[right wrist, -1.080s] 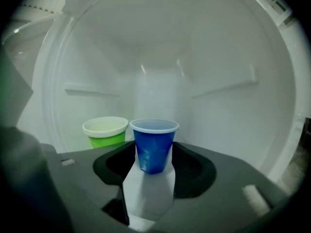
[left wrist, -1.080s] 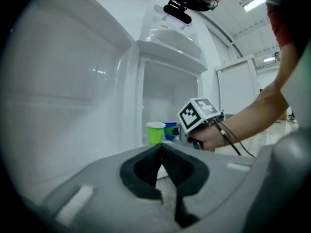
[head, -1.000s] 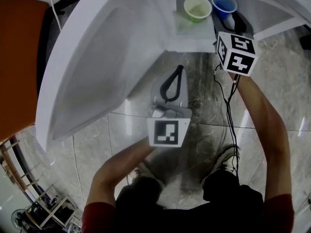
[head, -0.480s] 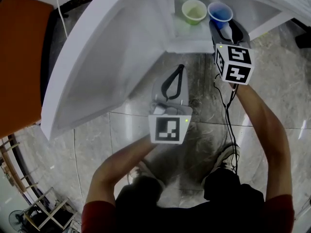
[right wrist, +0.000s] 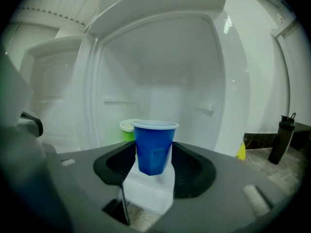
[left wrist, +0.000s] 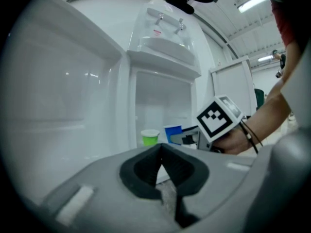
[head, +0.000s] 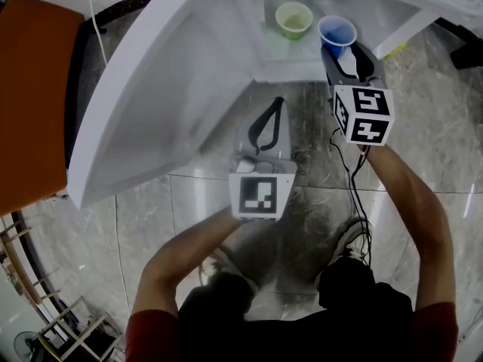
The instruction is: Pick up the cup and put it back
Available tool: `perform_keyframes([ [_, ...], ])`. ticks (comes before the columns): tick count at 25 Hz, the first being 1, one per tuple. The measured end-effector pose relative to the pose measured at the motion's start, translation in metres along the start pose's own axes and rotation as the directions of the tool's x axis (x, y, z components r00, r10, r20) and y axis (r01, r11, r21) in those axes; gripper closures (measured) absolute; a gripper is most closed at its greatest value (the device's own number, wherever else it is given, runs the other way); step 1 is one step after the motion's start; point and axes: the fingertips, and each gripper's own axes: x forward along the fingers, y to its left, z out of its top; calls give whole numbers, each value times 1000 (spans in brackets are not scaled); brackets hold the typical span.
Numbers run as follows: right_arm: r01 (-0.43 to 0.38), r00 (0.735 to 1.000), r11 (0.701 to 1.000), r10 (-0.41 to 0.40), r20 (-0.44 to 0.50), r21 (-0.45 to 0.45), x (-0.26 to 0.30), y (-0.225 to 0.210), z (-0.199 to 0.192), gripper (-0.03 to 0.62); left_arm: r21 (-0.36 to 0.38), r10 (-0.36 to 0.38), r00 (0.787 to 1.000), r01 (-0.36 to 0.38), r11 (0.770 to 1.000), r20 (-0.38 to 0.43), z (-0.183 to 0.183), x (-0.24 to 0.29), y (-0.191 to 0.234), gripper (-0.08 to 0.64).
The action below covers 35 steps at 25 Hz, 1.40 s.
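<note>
A blue cup (head: 337, 30) sits between the jaws of my right gripper (head: 341, 50), at the front edge of the open white fridge's shelf (head: 290, 51). In the right gripper view the blue cup (right wrist: 154, 147) stands upright, with the right gripper (right wrist: 154, 152) shut on its sides. A green cup (head: 293, 19) stands on the shelf just left of it, and the green cup (right wrist: 127, 128) shows behind the blue one. My left gripper (head: 278, 108) hangs shut and empty over the floor, below the fridge opening. From the left gripper (left wrist: 161, 148) both cups show, the blue cup (left wrist: 173, 134) to the right.
The open fridge door (head: 143, 96) swings out to the left. An orange panel (head: 30, 96) stands further left. A black bottle (right wrist: 281, 139) and a yellow object (right wrist: 241, 152) sit on the marble floor (head: 317, 172) right of the fridge. A cable (head: 355, 172) trails from my right gripper.
My right gripper has drawn back toward me with the blue cup, away from the green cup and toward the shelf's front edge. The left gripper has hardly moved.
</note>
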Motion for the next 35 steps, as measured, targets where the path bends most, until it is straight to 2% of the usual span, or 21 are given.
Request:
perform_keyframes([
  [7,-59,998,998,59,-4,-22,-24,16,-5,360,1,-1,1000,1,1000,4,5,-1,2,560],
  [15,-108,994,994,109,-6,24,-54,36,-17,362,13,15,1000,-15,1000,2,5,-3,12,560],
  [21,-142,990,990,142,-1,8,-80,52,-32,364,14,22,1000,-22,1000,-2,0,-5,16,560],
  [26,-194,981,981,193,-36,-16,-94,68,-54,364,9,26,1000,-26,1000,-10,-6,-8,18,560],
  [30,-260,964,963,255,-81,-64,-101,83,-71,364,13,25,999,-25,1000,-19,-10,-11,18,560],
  [35,-273,958,960,266,-109,-55,-106,87,-83,364,21,17,1000,-16,1000,-26,-15,-11,16,560],
])
